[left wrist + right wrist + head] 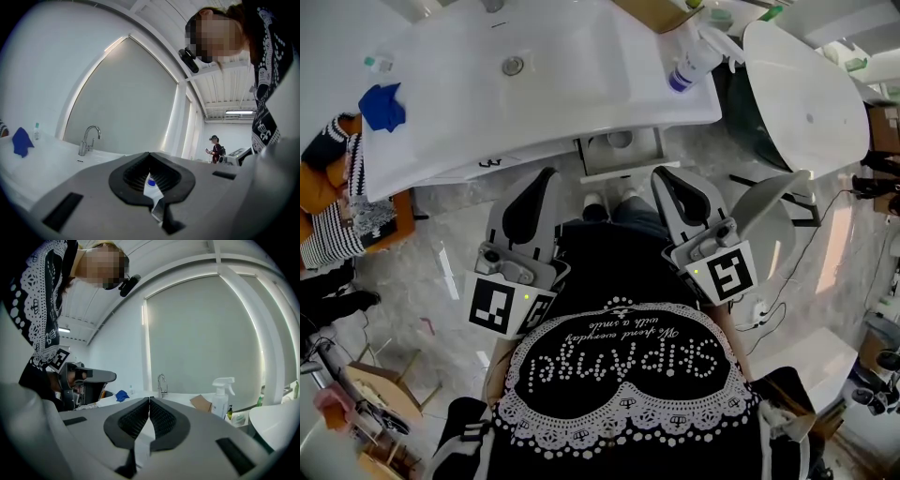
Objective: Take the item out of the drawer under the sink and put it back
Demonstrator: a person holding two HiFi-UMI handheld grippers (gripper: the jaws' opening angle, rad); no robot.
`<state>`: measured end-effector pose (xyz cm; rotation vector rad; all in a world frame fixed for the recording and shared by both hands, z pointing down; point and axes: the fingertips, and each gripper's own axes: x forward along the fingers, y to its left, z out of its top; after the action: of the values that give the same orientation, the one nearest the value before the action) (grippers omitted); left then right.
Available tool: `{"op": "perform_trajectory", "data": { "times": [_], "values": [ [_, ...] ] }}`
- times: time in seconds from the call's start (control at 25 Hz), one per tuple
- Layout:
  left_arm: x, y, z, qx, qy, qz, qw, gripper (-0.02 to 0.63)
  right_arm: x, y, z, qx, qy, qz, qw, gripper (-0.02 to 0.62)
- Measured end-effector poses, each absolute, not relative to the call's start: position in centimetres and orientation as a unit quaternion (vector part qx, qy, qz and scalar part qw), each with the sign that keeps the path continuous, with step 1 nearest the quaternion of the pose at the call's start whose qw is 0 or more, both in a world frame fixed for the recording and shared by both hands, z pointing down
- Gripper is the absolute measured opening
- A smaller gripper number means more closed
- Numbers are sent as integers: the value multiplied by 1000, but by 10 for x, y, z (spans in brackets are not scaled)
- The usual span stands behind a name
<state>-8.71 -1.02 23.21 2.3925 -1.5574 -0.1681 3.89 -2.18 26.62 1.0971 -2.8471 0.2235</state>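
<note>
**Right gripper** (149,399): jaws together. The ribbed black pads (133,420) meet at the tips, with nothing between them.

**Beyond the jaws:** a white sink counter (179,397) runs across the view.
- A curved metal tap (161,383) stands at its centre.
- A blue cloth (122,395) lies to the tap's left.
- A brown cardboard piece (201,402) lies to the tap's right.
- A white spray bottle (220,397) stands upright just beside the cardboard.
- A small dark bottle (229,411) sits low beside the sprayer; its footing is unclear.

**Left side:** the left gripper (105,376), with its marker cube (58,359), is held about level.

**Upper left:** a black garment (42,296) with a white lace pattern.

**Background:** a large grey panel (201,333) rises behind the counter.
</note>
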Motion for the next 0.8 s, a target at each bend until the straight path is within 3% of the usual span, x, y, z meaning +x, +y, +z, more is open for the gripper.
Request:
{"op": "perform_trajectory", "data": {
  "times": [0.8],
  "values": [
    [-91, -4, 235, 822, -547, -58, 147, 3, 35, -18, 273, 349, -932, 84, 51, 20]
  ]
}}
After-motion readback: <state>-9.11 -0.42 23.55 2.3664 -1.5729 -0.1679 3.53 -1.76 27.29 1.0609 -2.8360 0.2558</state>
